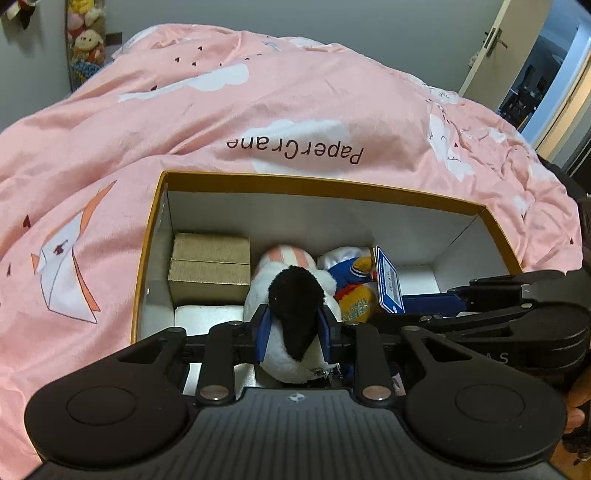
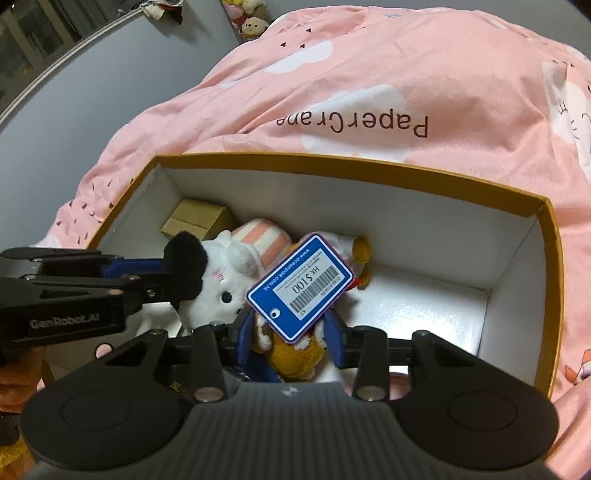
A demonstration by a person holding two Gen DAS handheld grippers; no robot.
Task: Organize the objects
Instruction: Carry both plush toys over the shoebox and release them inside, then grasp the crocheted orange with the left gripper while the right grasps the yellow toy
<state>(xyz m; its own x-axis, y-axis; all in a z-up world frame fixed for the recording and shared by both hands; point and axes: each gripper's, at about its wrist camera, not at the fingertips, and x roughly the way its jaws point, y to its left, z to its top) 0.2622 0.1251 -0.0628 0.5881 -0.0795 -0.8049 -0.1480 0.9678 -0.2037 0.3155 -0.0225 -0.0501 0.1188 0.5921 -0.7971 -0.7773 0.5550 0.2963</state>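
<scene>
Your box [image 1: 334, 183] with the orange rim sits open on the bed, on the pink quilt [image 1: 184, 122] printed with white clouds and the words "Paper Crane". Reading across the inside from the left: a small brown carton [image 1: 210, 267] stands against the left wall, with a white block [image 1: 208, 314] just in front of it. Next comes the white plush toy [image 1: 291, 354] with a black ear [image 1: 293, 301] and a pink-striped part [image 1: 286, 258] behind it.

Your left hand-held gripper [image 1: 293, 330] is clamped on that toy: its blue pads press the black ear from both sides, and the white body bulges out below them. From the right wrist view you can see the toy's face [image 2: 225, 291] turned towards the middle of the box.

Just right of it lies a second plush toy [image 2: 295, 360], mustard yellow with blue and white parts, touching the white one. A blue price tag [image 2: 301, 286] with a barcode stands up from it. Your right hand-held gripper [image 2: 295, 332] has its blue fingers on either side of this yellow toy, close against its sides; the tag hides part of the contact, so you cannot tell whether the pads truly press it.

The right end of the box shows bare white floor [image 2: 424, 291].

Beyond the bed you have soft toys [image 1: 86, 33] hanging by the grey wall and, far right, an open door [image 1: 491, 44].
</scene>
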